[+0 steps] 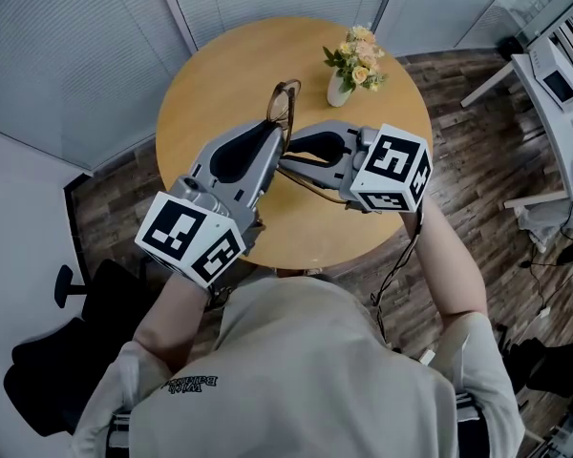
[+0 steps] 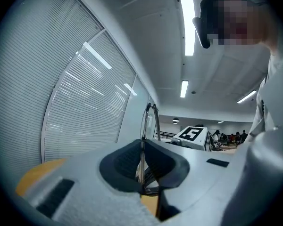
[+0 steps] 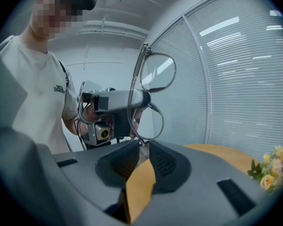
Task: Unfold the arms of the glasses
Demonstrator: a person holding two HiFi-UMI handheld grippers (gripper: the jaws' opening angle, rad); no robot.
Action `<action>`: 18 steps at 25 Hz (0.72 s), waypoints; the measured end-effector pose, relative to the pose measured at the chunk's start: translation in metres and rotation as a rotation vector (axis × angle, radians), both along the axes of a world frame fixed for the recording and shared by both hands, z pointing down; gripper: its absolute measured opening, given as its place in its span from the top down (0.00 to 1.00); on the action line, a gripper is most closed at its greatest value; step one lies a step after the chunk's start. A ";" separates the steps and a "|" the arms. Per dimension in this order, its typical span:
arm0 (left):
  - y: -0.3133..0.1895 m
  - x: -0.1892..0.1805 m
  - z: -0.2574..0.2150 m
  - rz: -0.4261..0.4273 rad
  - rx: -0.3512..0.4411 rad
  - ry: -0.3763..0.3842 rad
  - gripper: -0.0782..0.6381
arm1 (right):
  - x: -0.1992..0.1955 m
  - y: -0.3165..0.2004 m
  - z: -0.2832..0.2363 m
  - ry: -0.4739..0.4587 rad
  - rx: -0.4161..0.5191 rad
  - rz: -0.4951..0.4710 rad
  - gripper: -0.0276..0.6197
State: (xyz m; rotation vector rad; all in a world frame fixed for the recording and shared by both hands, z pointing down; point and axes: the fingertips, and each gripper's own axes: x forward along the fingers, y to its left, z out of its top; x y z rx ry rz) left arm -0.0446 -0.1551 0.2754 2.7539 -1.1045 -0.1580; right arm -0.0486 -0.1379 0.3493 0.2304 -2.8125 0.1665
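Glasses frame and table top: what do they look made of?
The glasses: probably thin metal wire, going by the slim dark rim with a slight sheen. The lenses are clear; glass or plastic can't be told. The table: wood or wood-look laminate, a smooth matte warm tan; the grain is too faint to decide.

In the head view, the left gripper [image 1: 277, 134] is covering the nearer lens of the glasses [image 1: 283, 101], and one arm is lying hidden under the right gripper [image 1: 294, 149]. Right of the glasses, in the right gripper view, flowers [image 3: 269, 168] are being cut off by the picture's rim.
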 end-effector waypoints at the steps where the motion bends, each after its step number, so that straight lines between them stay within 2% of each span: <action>1: 0.000 0.000 0.001 0.001 -0.001 -0.001 0.83 | 0.000 0.000 0.000 -0.003 0.000 0.000 0.84; 13: -0.006 -0.007 0.004 -0.030 0.034 -0.065 0.83 | 0.013 0.003 0.002 -0.007 -0.019 -0.016 0.88; 18: -0.009 -0.015 0.006 -0.053 0.029 -0.066 0.83 | 0.028 0.000 -0.003 0.013 0.017 -0.001 0.88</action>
